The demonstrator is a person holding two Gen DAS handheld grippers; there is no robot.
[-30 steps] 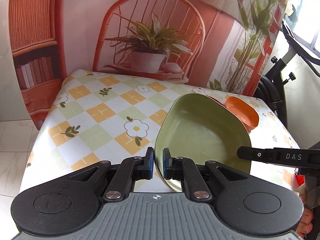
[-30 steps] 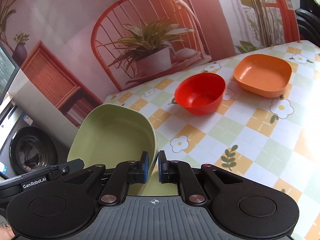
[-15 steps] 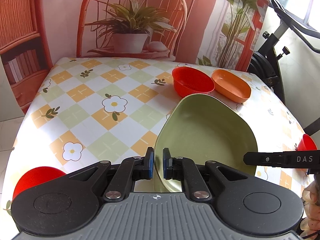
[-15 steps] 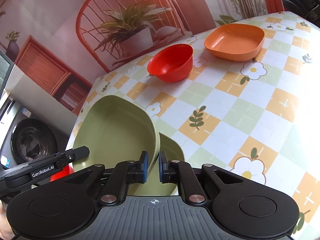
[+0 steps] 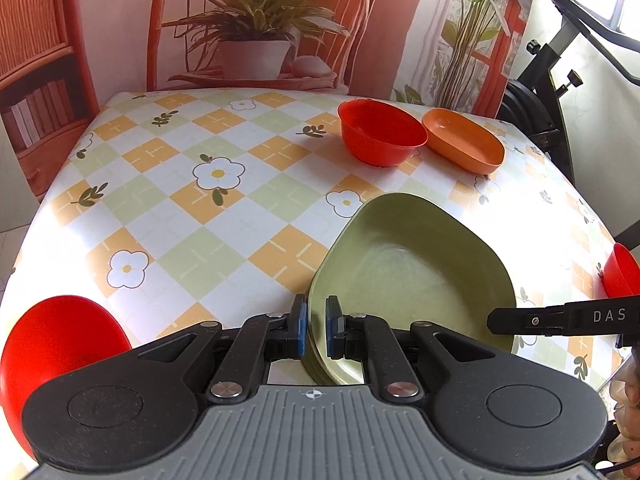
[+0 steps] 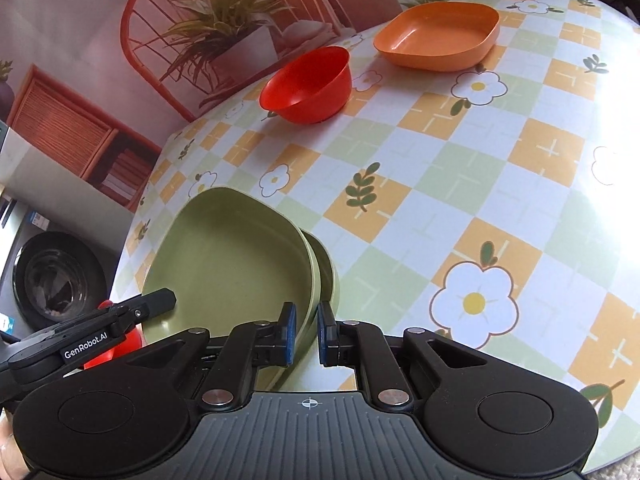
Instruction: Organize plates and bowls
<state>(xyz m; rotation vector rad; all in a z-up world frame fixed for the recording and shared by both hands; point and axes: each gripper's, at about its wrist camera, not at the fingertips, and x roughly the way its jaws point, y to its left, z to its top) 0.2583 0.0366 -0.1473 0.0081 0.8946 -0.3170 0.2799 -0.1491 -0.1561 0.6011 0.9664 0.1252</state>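
A green plate [image 5: 412,272] [image 6: 228,256] is held between both grippers by opposite rims. My left gripper [image 5: 316,328] is shut on its near-left rim. On the opposite rim my right gripper [image 6: 307,334] is shut. It rests nested on a second green plate [image 6: 330,276], whose edge shows just under it. Farther back on the table stand a red bowl [image 5: 380,136] [image 6: 308,84] and an orange plate [image 5: 460,140] [image 6: 438,36], side by side.
The checked floral tablecloth [image 5: 200,220] covers the table. Another red bowl [image 5: 56,340] sits at the near-left corner, and a third [image 5: 620,272] at the right edge. An exercise bike [image 5: 560,60] stands right of the table, a washing machine [image 6: 52,280] on the floor at its left.
Both grippers have carried the green plate downward, from raised and tilted to low over the table, onto the second green plate. The near red bowls have come into view.
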